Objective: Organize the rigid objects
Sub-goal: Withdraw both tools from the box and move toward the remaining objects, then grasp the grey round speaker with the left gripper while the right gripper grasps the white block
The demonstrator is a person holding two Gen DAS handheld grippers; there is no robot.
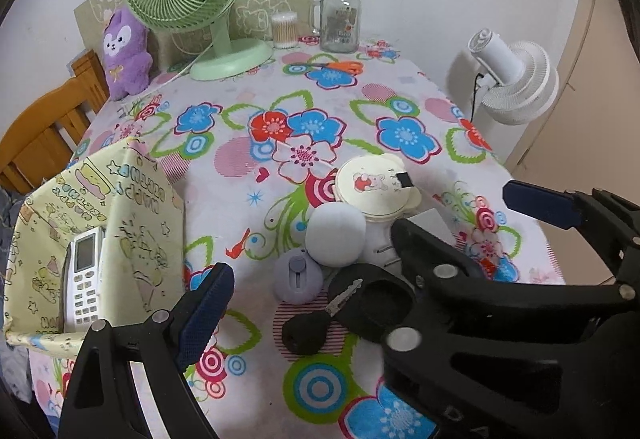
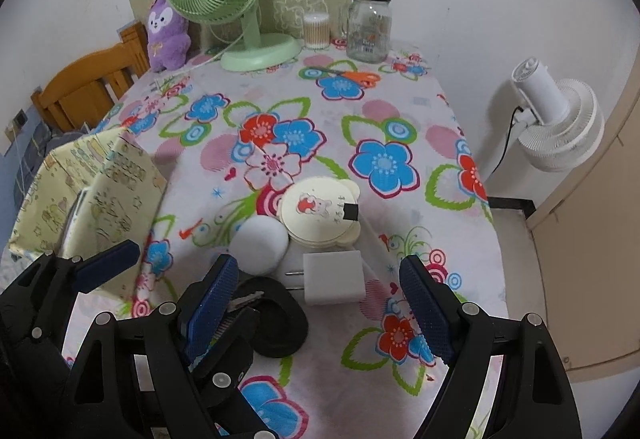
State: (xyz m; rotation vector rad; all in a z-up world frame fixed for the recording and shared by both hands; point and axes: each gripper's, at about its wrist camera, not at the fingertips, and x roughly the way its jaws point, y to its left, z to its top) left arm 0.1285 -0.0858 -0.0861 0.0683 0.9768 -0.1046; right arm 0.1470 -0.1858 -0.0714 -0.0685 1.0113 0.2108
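Both units hang above the near edge of the flowered worktop (image 2: 400,107), pitched steeply downward, each with jaws spread and nothing between the pads. The loose rigid items lie in one cluster just ahead of them: a cream bear-shaped lid (image 2: 318,211), a white ball (image 2: 260,245), a white charger plug (image 2: 332,277), a black ring-shaped piece (image 2: 280,323), a key (image 1: 316,319) with a black head, and a lilac round piece (image 1: 298,277). The receiving fabric bin (image 1: 100,227) stands at the left edge of the worktop, well apart from the cluster, with a white remote (image 1: 82,279) already upright inside it. The right hand-held gripper (image 2: 320,311) brackets the charger plug directly: the plug sits just beyond and between its two pads, prongs pointing left, its long side lying across the jaw line. The left hand-held gripper (image 1: 360,243) sits over the key, ring and lilac piece; the key's shaft runs diagonally, blade up and to the right, resting on the ring. Judged from this, the right unit is nearer the plug, the left nearer the key and the bin
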